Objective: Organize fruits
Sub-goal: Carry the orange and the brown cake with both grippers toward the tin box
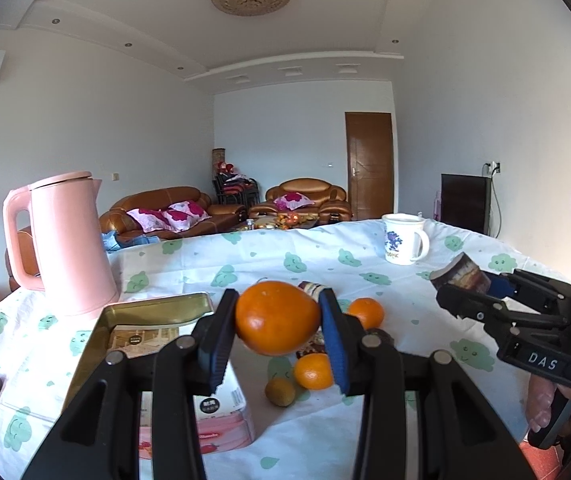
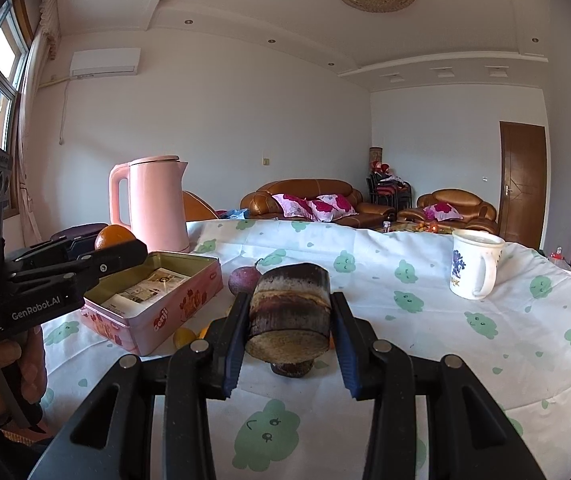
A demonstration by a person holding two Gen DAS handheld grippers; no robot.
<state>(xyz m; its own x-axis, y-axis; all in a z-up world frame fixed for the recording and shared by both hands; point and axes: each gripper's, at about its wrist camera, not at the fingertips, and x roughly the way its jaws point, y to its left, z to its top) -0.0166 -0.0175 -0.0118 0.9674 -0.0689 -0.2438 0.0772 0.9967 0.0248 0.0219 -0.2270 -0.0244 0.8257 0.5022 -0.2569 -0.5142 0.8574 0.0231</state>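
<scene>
The left gripper (image 1: 278, 322) held a large orange (image 1: 276, 317) pinched between its pads above the surface (image 1: 317, 440), while the right gripper (image 2: 288, 322) clamped a dark sugarcane piece (image 2: 290, 312) aloft — and either could have slipped, the orange for its roundness, the cane for its smooth bark, and rolled among the small fruits (image 1: 312, 371) lying below. The surface wore a white cloth printed with green clouds, carrying an open pink tin (image 2: 153, 312), a pink kettle (image 2: 153, 204) and a mug (image 2: 473, 268) — beyond lay a living room with brown sofas (image 2: 305, 200).
</scene>
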